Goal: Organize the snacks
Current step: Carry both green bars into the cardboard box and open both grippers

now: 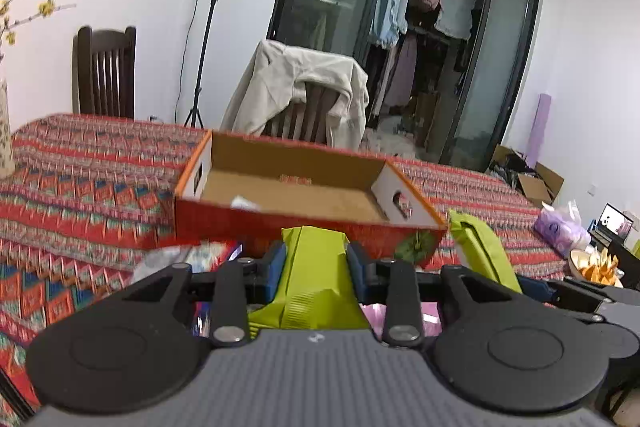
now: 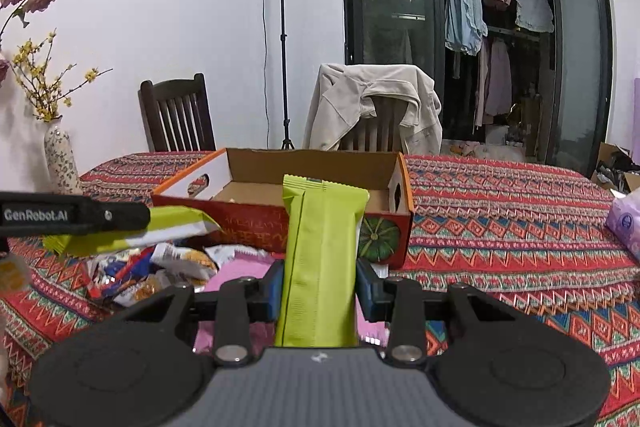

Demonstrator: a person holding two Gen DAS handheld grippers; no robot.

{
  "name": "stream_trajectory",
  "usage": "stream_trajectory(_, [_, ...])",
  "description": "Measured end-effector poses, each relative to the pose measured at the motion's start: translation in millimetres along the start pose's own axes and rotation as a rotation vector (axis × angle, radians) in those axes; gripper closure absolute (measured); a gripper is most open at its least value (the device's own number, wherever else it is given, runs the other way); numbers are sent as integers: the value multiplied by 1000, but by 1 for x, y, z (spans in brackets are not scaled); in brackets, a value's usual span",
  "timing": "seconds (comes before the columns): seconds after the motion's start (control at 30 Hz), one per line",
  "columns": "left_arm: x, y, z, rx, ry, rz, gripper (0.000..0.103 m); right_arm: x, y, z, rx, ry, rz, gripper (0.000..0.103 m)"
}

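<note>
Gripping a green snack packet [image 1: 316, 275] in my left gripper [image 1: 316, 263] and a second green packet [image 2: 320, 259] in my right gripper [image 2: 320, 283], both long axes toward twelve. The cardboard box [image 2: 304, 163] sits open at twelve on the patterned tablecloth [image 2: 500, 219], nearer my right; chairs and wardrobe stand beyond.

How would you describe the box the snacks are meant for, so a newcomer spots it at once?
On the table with the red patterned cloth, look in front of the chair draped with a beige jacket. There sits an open, shallow cardboard box, red outside with orange rims, hand holes in its white end walls and a green pumpkin picture at its front corner. Nothing else on the table is box-shaped.
</note>
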State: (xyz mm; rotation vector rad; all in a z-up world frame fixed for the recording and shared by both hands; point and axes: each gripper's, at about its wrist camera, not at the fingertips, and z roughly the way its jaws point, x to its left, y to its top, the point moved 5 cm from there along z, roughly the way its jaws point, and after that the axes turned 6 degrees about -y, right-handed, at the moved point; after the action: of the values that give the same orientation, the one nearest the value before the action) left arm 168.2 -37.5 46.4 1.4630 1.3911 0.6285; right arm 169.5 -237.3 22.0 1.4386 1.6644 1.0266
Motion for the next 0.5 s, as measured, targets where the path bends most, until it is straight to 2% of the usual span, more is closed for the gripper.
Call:
stream_trajectory(0.2, [-1,40,15,-43,15,12,68,-3,33,17,-15,-8,11,67])
stream_trajectory(0.5, [14,93,65,-62,70,-2,68,-4,92,73,-5,-26,4,67])
